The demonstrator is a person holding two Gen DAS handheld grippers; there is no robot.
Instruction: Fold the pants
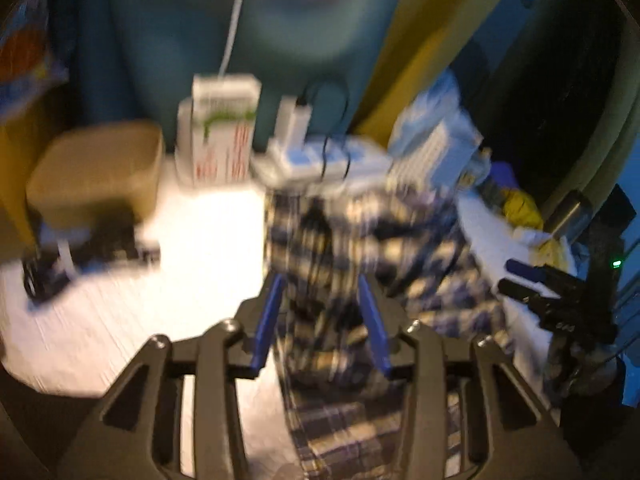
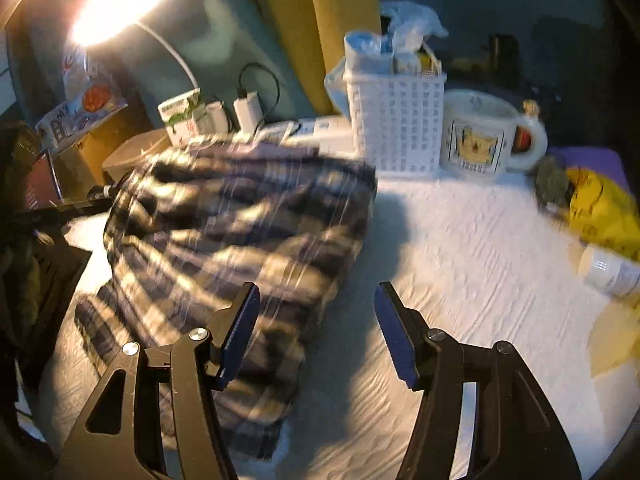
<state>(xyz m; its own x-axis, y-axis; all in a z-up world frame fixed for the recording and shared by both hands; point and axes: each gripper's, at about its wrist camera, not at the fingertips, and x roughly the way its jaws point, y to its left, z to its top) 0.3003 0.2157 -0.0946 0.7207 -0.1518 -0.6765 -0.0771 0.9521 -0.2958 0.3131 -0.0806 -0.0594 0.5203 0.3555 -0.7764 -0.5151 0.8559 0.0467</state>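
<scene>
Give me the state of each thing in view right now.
Pants: bunched in a heap on the table, not folded flat.
Left gripper: jaws apart, plaid cloth between them; grip unclear through blur.
Right gripper: jaws wide open, empty.
Mug: upright.
Basket: upright, stuffed.
Lamp: on.

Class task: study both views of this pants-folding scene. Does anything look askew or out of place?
The plaid pants lie bunched in an uneven heap on the white tabletop, not flat. A small white bottle lies on its side at the right edge.

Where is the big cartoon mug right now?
In the right wrist view the mug stands upright at the back of the white table, right of centre, just right of the white lattice basket and left of the yellow bag.
</scene>
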